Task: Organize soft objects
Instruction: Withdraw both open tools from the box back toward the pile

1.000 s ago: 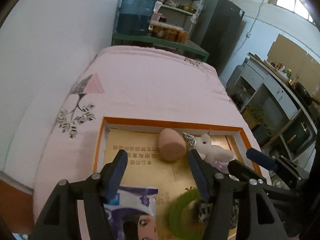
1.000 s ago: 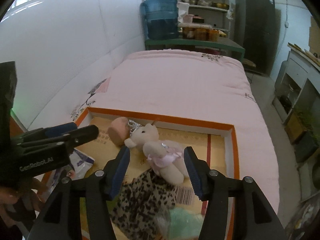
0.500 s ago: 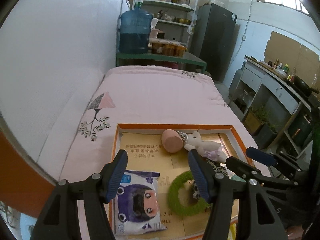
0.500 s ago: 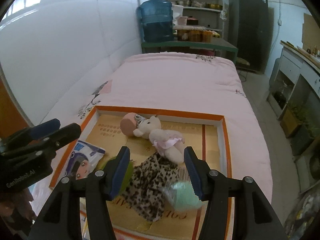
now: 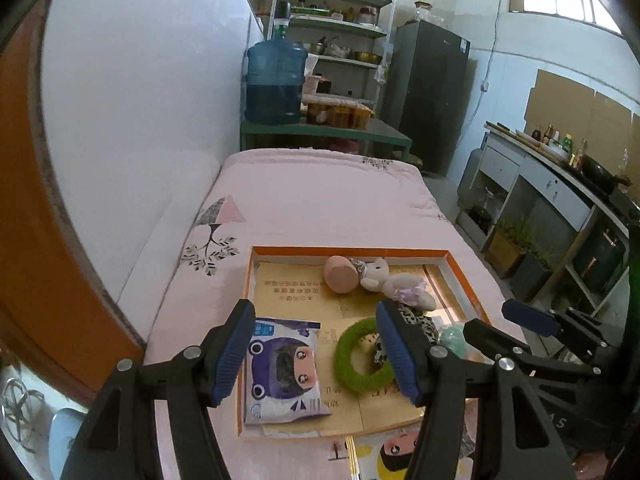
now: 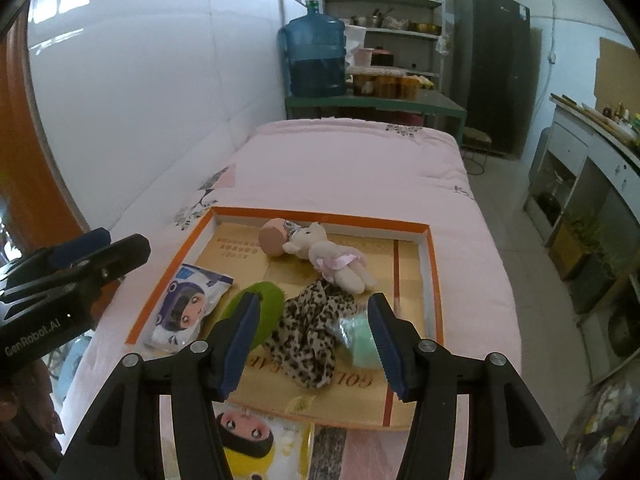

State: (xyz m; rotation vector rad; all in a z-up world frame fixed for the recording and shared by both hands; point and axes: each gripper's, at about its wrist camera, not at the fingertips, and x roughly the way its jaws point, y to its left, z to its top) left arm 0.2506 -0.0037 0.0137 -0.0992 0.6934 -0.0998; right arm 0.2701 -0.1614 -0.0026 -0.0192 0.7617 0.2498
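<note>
Counts: 1 orange-rimmed shallow cardboard tray [image 6: 434, 280]; 1 white plush bear [image 6: 332, 258]; 1 fuzzy green ring [image 5: 360, 360]; 1 leopard-print cloth [image 6: 314, 328]; 2 cartoon-face packets [image 5: 282, 372] [image 6: 256, 440]; 1 mint-green foam ball [image 6: 358, 338].

Home kitchen-bedroom: bed [image 5: 320, 200], fridge [image 5: 428, 96], pantry shelves [image 5: 340, 20].

A shallow orange-rimmed box lid [image 6: 434, 276] lies on a pink bed and holds the soft things. At its far edge, a cream stuffed bear [image 6: 332, 258] in a pink bow lies on its side, its head touching a round peach-coloured plush [image 6: 272, 237]. Near the left edge lies a flat white and purple packet [image 5: 282, 368] printed with a cartoon face. Beside it, toward the middle, sits a green fuzzy ring [image 5: 356, 356]. A crumpled leopard-print cloth [image 6: 312, 328] lies between the ring and a mint-green soft piece [image 6: 360, 340] near the right edge.
</note>
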